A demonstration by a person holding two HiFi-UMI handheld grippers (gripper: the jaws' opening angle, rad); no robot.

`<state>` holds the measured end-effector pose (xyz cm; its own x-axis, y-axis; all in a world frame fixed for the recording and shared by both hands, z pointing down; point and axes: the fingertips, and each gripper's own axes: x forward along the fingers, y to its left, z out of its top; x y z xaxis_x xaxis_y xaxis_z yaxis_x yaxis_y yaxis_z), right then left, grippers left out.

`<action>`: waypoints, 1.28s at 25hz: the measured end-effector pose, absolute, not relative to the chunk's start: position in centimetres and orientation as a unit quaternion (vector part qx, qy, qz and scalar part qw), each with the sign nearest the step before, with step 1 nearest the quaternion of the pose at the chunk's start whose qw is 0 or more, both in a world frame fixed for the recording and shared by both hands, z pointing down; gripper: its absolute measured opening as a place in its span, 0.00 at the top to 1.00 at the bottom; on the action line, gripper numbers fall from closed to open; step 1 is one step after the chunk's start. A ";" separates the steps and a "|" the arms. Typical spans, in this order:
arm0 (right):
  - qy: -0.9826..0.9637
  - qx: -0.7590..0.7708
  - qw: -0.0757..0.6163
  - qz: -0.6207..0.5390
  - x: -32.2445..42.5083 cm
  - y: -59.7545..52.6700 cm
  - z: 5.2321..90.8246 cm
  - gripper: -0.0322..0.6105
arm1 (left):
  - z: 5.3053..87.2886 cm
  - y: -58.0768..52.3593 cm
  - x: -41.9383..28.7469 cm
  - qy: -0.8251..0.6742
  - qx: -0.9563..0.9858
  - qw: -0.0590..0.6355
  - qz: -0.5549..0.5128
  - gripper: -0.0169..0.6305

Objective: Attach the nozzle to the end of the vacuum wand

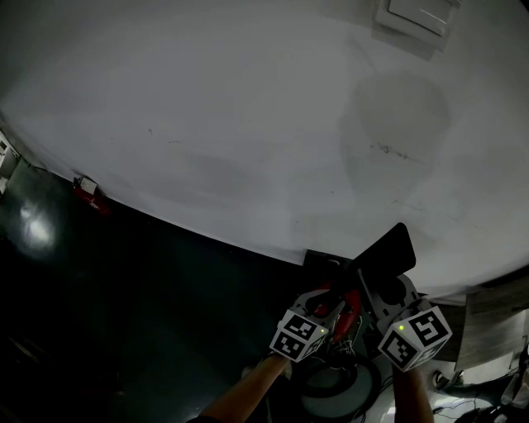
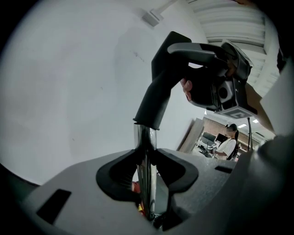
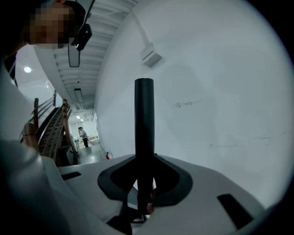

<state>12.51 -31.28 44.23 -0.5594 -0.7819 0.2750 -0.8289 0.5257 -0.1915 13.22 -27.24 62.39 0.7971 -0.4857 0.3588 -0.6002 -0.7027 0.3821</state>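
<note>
In the left gripper view my left gripper (image 2: 147,172) is shut on the shiny metal vacuum wand (image 2: 146,147), which stands up between the jaws. The black nozzle (image 2: 158,87) has its collar over the wand's top end and bends right to my right gripper (image 2: 225,85), which holds its far part. In the right gripper view my right gripper (image 3: 143,179) is shut on the nozzle (image 3: 144,124), a flat black bar pointing up. In the head view both grippers, left (image 1: 325,299) and right (image 1: 378,287), sit close together low in the frame with the nozzle (image 1: 388,250) above them.
A white wall (image 1: 248,124) fills most of the head view, with a white box (image 1: 417,15) mounted high on it. A red extinguisher (image 1: 89,192) stands at the wall's foot. The round vacuum body (image 1: 335,388) and cables lie below my hands. A person (image 2: 227,143) stands far off.
</note>
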 end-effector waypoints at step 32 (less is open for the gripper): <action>-0.907 0.353 0.209 0.094 7.3 -32.3 45.4 0.81 | 61.9 -26.8 13.9 -0.287 0.924 0.205 0.152 0.76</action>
<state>7.26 -32.27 45.44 -0.6631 -0.6012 0.4460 -0.6796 0.7333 -0.0219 13.93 -26.76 61.88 0.7899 -0.4672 0.3973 -0.5913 -0.7521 0.2911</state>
